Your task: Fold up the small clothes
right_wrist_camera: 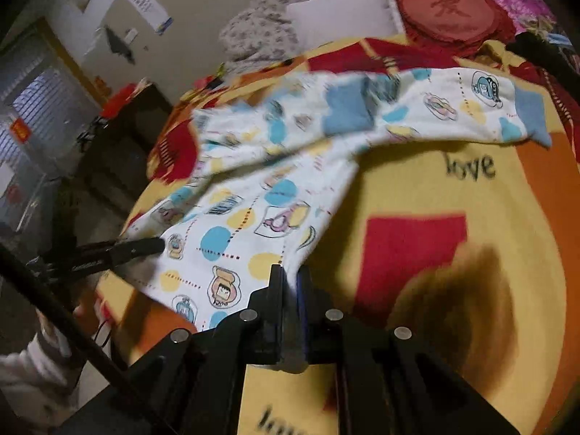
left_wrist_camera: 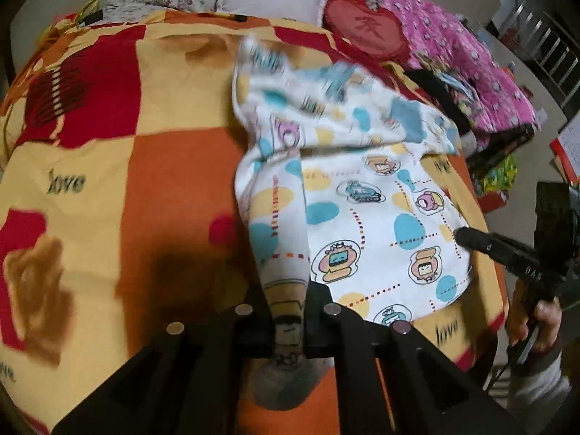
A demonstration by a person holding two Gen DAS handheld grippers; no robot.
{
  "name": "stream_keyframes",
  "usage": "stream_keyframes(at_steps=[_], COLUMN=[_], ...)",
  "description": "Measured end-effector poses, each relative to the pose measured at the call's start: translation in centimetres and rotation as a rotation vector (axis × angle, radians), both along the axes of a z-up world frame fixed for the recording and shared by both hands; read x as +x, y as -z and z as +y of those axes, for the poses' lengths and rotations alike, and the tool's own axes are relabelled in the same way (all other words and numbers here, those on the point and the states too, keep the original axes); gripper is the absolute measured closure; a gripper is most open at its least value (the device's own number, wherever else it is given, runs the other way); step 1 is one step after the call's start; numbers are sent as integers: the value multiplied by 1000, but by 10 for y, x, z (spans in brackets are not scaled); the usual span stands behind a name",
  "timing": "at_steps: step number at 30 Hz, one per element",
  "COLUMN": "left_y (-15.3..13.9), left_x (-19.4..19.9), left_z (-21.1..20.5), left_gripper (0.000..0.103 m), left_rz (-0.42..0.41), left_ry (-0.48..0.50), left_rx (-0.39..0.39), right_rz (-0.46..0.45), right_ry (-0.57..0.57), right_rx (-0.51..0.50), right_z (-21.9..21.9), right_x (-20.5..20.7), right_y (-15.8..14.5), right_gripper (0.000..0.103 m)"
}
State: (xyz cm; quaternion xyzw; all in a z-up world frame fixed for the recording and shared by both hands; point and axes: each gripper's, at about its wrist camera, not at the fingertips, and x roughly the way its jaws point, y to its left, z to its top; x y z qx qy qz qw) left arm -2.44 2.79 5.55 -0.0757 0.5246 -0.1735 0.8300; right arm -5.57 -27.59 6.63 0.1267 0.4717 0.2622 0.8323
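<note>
Both grippers clamp a printed garment (left_wrist_camera: 366, 217) on the blanket (left_wrist_camera: 108, 152) near the bed's front edge: left gripper (left_wrist_camera: 288, 311) pinching one hem corner, right gripper (right_wrist_camera: 290, 282) the other. Light, limp cloth; best held by hem or cuffs.

- Small white garment (left_wrist_camera: 366, 217) (cartoon prints, blue and yellow dots) lies partly spread near the bed's front edge.
- Far part lifted, rumpled, blurred.
</note>
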Motion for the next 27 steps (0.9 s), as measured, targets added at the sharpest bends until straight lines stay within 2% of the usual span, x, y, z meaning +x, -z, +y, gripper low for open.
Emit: stream_keyframes(at_steps=[3,5,6,7,9,11,13,15,19,22,23,25,27], left_y=[8,15,16,15,4,-13,-33,-46,-59,-52,-46,-37,-27], left_x=[-24,-32,-35,-36,-37,-35,-30,-15,19,52,69,88,104], left_z=[1,2,6,10,22,34,46,45,34,22,11,0,-11], left_gripper=[95,93,93,90,81,56,47,44,29,27,27,27,27], left_rz=[33,52,64,69,60,18,-52,-93,-151,-146,-130,-119,-109], left_ry=[32,50,40,32,14,-18,-56,-75,-70,-68,-58,-52,-59], left_rx=[53,103,112,106,75,64,68,70,60,45,42,49,73], right_rz=[39,58,48,28,-23,-111,-154,-172,-144,-93,-76,-50,-46], right_ry=[-39,-57,-41,-22,23,47,32,63,119,137,136,135,124], right_rx=[-12,-58,-73,-43,8,-11,-43,-95,-237,-254,-238,-228,-224], right_z=[8,11,9,2,-6,-2,11,16,25,25,24,25,28], right_x=[-18,-25,-26,-23,-16,-2,21,48,94,113,119,125,127], right_y=[7,15,13,6,-11,-32,-44,-47,-21,0,6,13,17], right_gripper=[94,87,72,56,40,39,39,39,39,40,43,62,73])
